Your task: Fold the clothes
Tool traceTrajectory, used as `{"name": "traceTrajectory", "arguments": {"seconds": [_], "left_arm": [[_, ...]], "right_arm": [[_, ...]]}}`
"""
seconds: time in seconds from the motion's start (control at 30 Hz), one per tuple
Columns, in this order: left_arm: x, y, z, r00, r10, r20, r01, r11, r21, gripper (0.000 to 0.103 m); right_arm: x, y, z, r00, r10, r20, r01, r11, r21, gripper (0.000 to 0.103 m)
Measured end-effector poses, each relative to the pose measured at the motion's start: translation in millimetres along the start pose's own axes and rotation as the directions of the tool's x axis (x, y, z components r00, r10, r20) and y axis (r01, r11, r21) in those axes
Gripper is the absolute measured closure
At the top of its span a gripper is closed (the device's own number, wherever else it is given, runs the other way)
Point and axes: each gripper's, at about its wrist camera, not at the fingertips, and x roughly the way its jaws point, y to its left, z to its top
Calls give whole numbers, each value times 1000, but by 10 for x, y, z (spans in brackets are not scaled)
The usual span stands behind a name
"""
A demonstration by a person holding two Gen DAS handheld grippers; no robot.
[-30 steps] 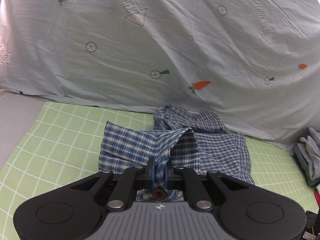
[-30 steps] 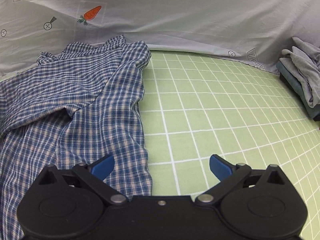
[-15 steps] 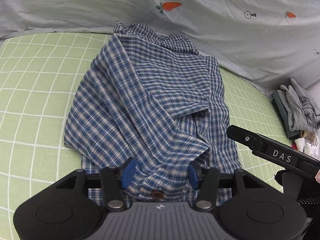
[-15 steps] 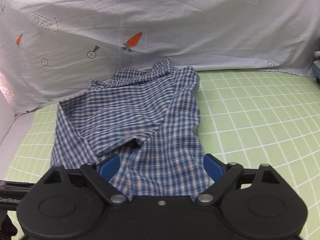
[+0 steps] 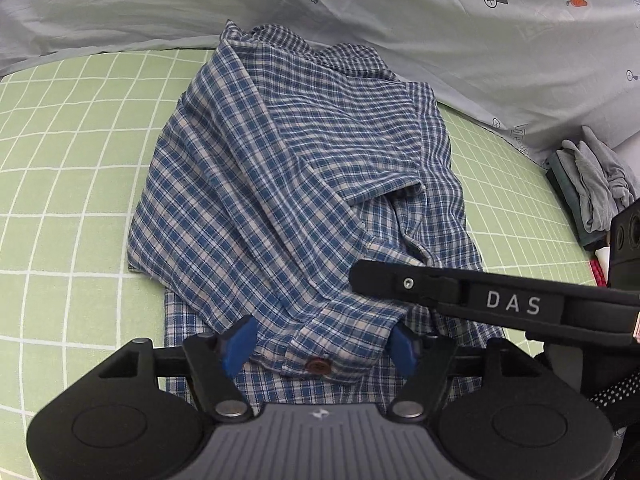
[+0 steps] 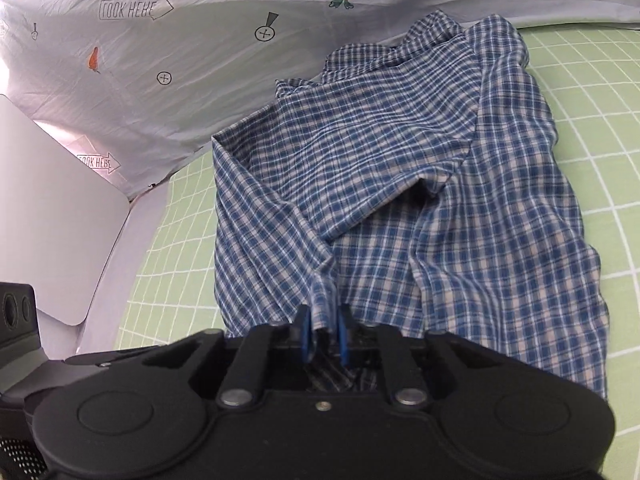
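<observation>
The checked shirt lies on the green mat; it looks soft and floppy, best held by an edge; the right gripper has just closed, pinching a fold; the left gripper has just opened, its cuff loose between the jaws.

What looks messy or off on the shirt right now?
The plaid shirt isn't flat: the sleeve lies slanted across the body, with a raised ridge mid-shirt. The collar end is bunched against the grey sheet. No damage visible.

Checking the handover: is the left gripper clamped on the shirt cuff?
No: the left gripper stands open, its blue pads either side of the buttoned cuff without pressing it.
</observation>
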Motion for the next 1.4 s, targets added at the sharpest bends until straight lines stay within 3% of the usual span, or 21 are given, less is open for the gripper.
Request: {"name": "traceTrajectory", "arguments": {"seconds": [0.17,0.33,0.77,1.1,1.4], "left_arm": [[-278,-10,-111,999,0,47,2,1000,-31,32],[-570,-114,-342,996,7,88,-4,999,-32,28],[-871,-563,-965,997,-57,49,53,995,86,28],[-967,-705,-1398,998,-56,23,55,996,70,28],[-1072,-515,-1655,1000,14,21,-14,1000,-13,28]], "right_arm": [[-183,-19,-92,999,34,19,-34,999,30,99],[-529,56,-319,999,8,52,-8,1000,11,99],[-1321,-167,-1114,992,-53,115,34,987,160,99],[-1509,-314,-1538,994,-82,66,64,969,240,99],[-1427,-360,-1735,984,-176,-9,174,963,208,99]]}}
